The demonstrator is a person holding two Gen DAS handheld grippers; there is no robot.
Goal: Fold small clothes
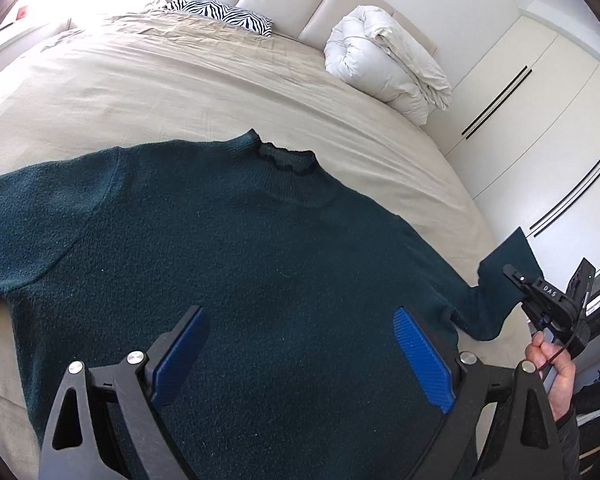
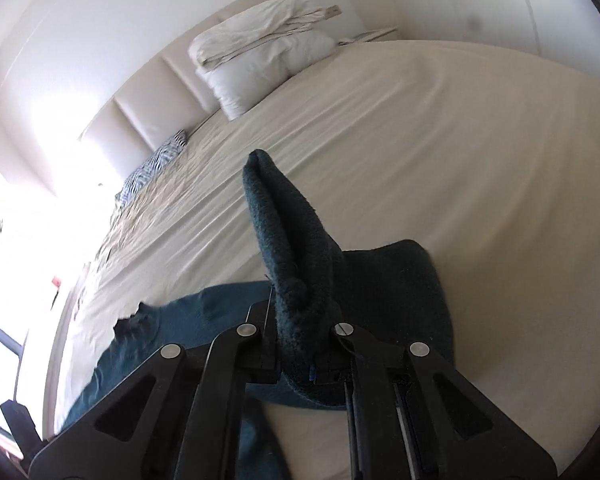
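A dark green knit sweater (image 1: 236,264) lies flat on the bed, collar toward the headboard. My left gripper (image 1: 300,332) is open above its lower body, blue pads (image 1: 420,360) apart and empty. My right gripper (image 1: 520,280) shows at the right edge of the left wrist view, shut on the sweater's right sleeve (image 1: 500,276) and lifting its cuff off the bed. In the right wrist view the gripper (image 2: 306,344) pinches the sleeve (image 2: 292,248), which sticks up between the fingers. The sweater body (image 2: 188,320) lies at lower left.
The bed (image 1: 180,92) has a beige sheet. A folded white duvet (image 1: 388,60) and a zebra-print pillow (image 1: 224,14) lie near the headboard. White wardrobe doors (image 1: 540,112) stand to the right of the bed.
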